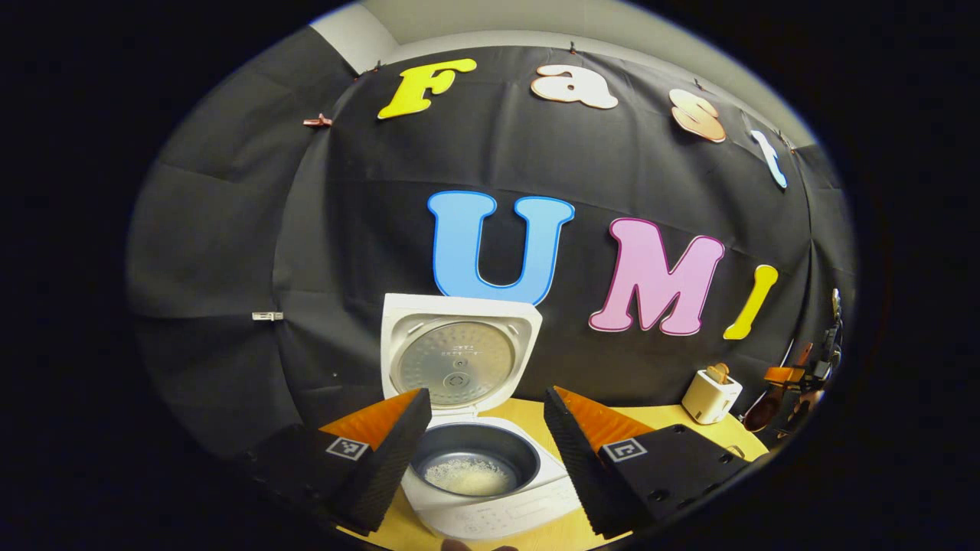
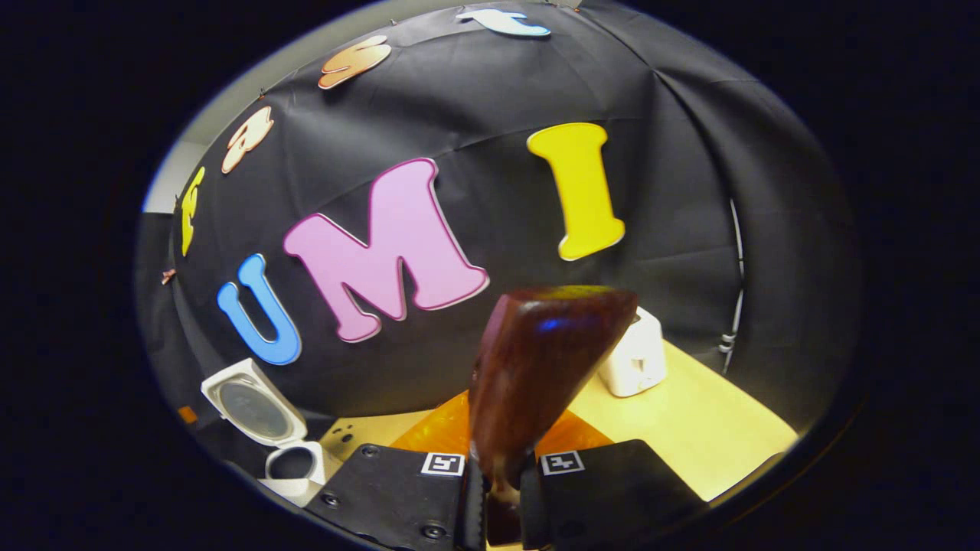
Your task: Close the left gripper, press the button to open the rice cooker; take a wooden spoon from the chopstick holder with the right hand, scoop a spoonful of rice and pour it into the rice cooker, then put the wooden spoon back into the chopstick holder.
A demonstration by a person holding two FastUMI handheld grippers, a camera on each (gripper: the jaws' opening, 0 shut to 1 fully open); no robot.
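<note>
Left gripper view: my left gripper [image 1: 484, 428] has its fingers spread wide and holding nothing, one to each side of the rice cooker [image 1: 490, 490], which sits on the worktop [image 1: 666, 417] directly ahead and between my fingertips. Its lid [image 1: 458, 356] stands raised and upright behind the pot, so I judge the button step complete, with the fingers held back from the opening, leaving the way in clear. A thin layer of rice [image 1: 469, 478] lies at the bottom of the dark inner pot, which suggests the pour may already be done. Beyond my right-hand finger a white toaster [image 1: 710, 394] stands near the back edge of the worktop; further out that way I see the right gripper [image 1: 796, 383] with something dark hanging from it, too small to judge. Nothing stands between my fingers and the cooker. Right gripper view: my right gripper [image 2: 501, 478] has its fingers pressed on the handle of the wooden spoon [image 2: 540, 367], whose bowl rises straight ahead of the fingertips; its dark back faces me, and I cannot tell whether it carries rice. The spoon blocks the centre of my sight. The toaster [image 2: 635, 356] stands just past it, the open cooker [image 2: 287, 463] lies well off beyond my left-hand finger. The chopstick holder I cannot locate.
</note>
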